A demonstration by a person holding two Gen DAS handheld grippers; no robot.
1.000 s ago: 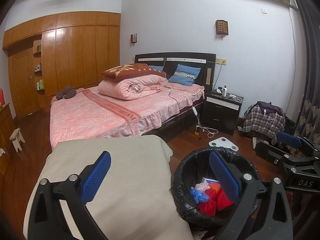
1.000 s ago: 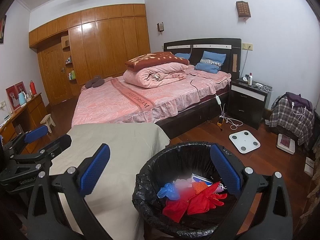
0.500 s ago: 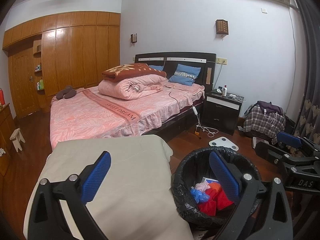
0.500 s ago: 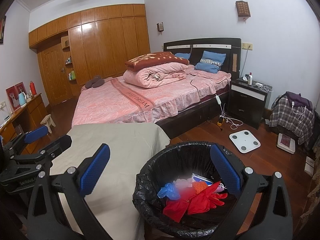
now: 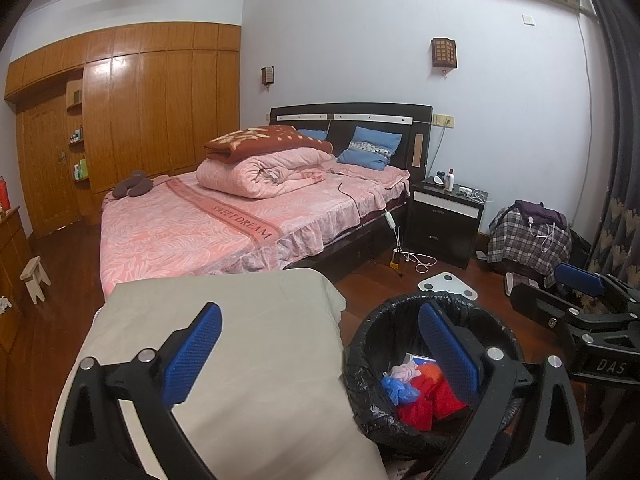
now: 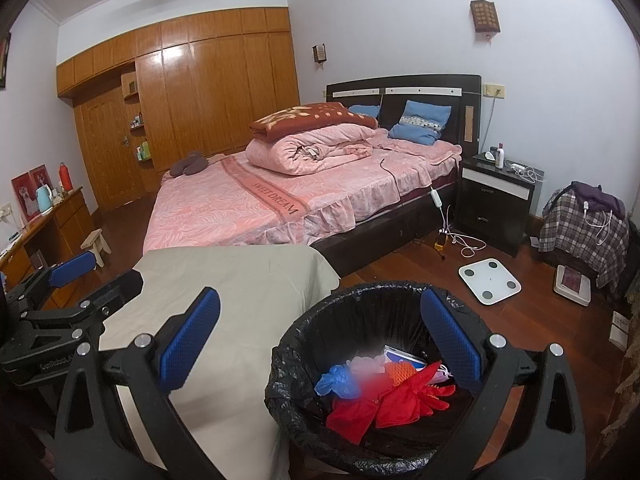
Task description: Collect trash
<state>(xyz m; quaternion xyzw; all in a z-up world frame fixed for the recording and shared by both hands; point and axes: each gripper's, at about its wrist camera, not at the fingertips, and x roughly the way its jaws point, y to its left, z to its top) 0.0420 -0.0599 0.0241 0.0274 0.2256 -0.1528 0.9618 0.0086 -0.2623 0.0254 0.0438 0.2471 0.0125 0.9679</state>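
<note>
A bin lined with a black bag (image 6: 304, 344) (image 5: 362, 392) stands on the floor beside a table draped in beige cloth (image 6: 240, 300) (image 5: 248, 360). Inside lie red gloves (image 6: 384, 400) (image 5: 424, 404), a blue crumpled piece (image 6: 336, 378) (image 5: 398, 388), a pinkish wad and a white-blue packet. My right gripper (image 6: 320, 336) hovers open above the bin and table edge, nothing between its blue pads. My left gripper (image 5: 320, 344) is open and empty too, over the cloth and the bin's left rim. Each gripper shows at the other view's edge (image 5: 576, 300) (image 6: 72, 292).
A pink-covered bed (image 6: 280, 200) fills the middle of the room. A dark nightstand (image 6: 496, 204), a white scale (image 6: 490, 276) and cables lie on the wooden floor at right. A plaid-covered pile (image 6: 584, 224) sits far right. A wooden desk (image 6: 48, 224) and stool stand left.
</note>
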